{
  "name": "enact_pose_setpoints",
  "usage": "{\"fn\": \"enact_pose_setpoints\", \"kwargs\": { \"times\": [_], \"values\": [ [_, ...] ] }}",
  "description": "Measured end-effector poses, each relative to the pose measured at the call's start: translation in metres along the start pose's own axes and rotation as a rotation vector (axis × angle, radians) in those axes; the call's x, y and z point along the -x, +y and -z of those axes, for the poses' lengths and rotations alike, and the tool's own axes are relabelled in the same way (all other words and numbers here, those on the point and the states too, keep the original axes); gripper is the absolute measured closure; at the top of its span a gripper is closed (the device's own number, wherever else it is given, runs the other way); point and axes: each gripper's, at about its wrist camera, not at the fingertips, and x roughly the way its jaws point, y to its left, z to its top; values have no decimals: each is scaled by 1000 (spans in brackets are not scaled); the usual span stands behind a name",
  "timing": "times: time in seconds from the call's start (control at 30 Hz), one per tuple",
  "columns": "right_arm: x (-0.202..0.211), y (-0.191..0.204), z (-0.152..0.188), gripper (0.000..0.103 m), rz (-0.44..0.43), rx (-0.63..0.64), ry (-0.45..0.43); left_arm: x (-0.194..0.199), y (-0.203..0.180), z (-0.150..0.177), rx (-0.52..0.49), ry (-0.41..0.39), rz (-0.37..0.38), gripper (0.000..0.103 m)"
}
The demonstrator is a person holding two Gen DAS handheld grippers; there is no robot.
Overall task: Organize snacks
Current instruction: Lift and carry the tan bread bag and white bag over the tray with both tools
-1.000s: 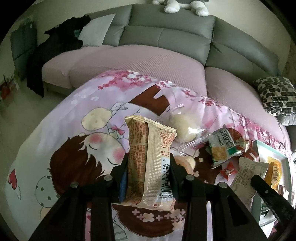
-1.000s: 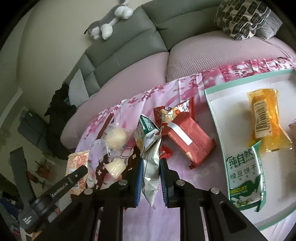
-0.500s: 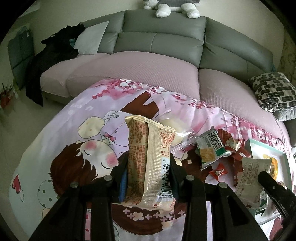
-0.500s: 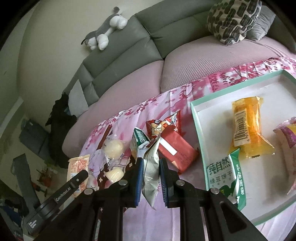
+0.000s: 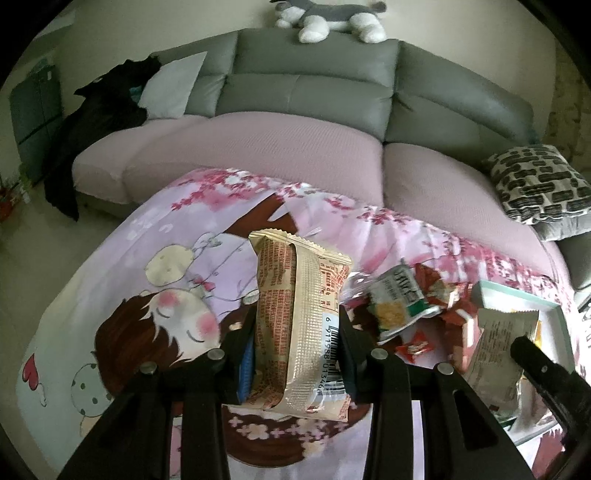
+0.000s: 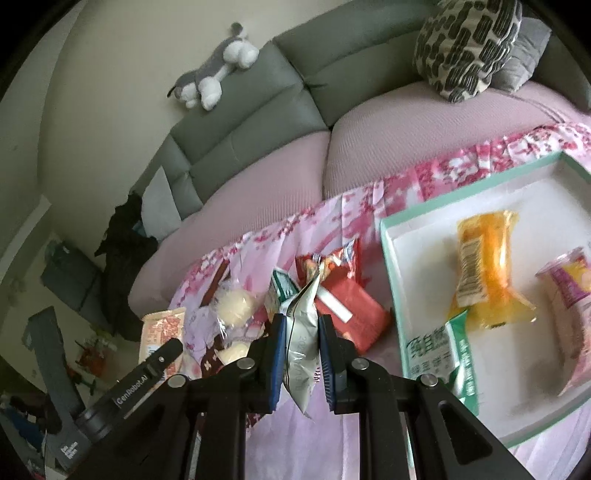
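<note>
You are in a home living room. A big curved sofa (image 5: 306, 92) with grey back cushions and pinkish seat pads fills the far side, with a grey-and-white plush dog (image 5: 328, 18) lying on its backrest. A black-and-white patterned cushion (image 5: 539, 182) sits at one end, and dark clothing (image 5: 99, 110) with a pale pillow (image 5: 171, 88) is dumped at the other. In front of you, a cartoon-print cloth (image 5: 147, 280) with pink blossoms covers the desk.

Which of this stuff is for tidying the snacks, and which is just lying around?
For the job: beige packet in left gripper; silver packet in right gripper; tray; red packet.

Lying about: toy dog; patterned cushion; black clothes.
</note>
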Motion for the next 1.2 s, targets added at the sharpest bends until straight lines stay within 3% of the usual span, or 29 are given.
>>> {"fn": "enact_pose_setpoints", "kwargs": {
  "times": [0.37,0.9,1.2],
  "values": [
    [56,-44,-29,84,66,-76,-146,16,-53,-6,-81,-47,108,64],
    [142,-150,-43,84,232,-270,-322,42,-170,15,-293,-88,292,64],
    [153,-189,-45,84,265,-340,-337,46,-229,41,-421,-57,360,64]
  ]
}}
